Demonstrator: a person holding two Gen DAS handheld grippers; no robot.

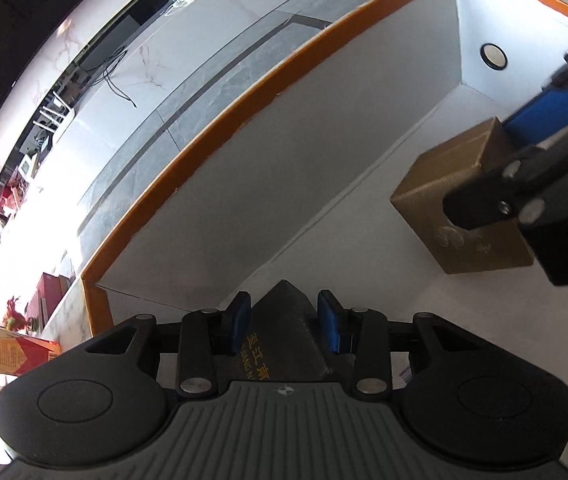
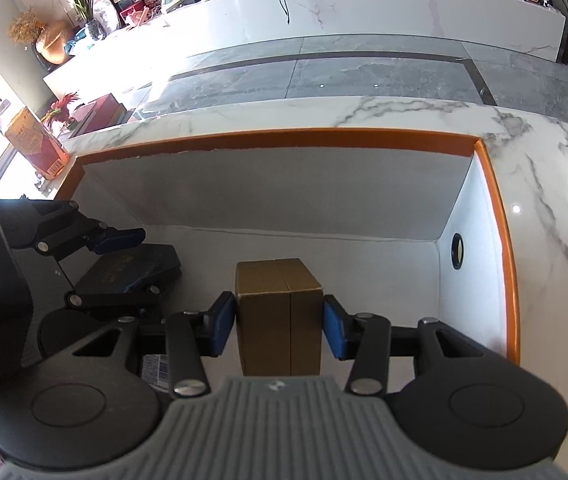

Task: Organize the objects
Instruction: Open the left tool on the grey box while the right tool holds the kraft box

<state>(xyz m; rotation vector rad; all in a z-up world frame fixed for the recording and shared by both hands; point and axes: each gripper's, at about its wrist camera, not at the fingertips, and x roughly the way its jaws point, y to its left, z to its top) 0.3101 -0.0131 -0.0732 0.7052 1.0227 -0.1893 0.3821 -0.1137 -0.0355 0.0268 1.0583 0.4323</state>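
Left wrist view: the left gripper (image 1: 284, 320), black with blue pads, has its jaws clenched on a dark charcoal box with gold lettering (image 1: 284, 332), held low inside a large open carton with white inner walls and an orange rim (image 1: 220, 120). At right, the right gripper (image 1: 524, 152) grips a gold-brown cardboard box (image 1: 444, 184) that sits on the carton floor, well apart from the dark box. A round black-ringed hole (image 1: 493, 55) shows in the carton's far end wall. Beyond the rim lie grey floor tiles and a long white marble ledge. Right wrist view: the right gripper (image 2: 280, 328) has its blue pads pressed on both sides of the upright gold-brown box (image 2: 280, 320), near the middle of the carton floor. At left, the left gripper (image 2: 124, 260) holds the dark box (image 2: 128, 270) close to the carton's left wall. The carton (image 2: 284, 138) rests on a white, grey-veined marble counter (image 2: 544, 184).
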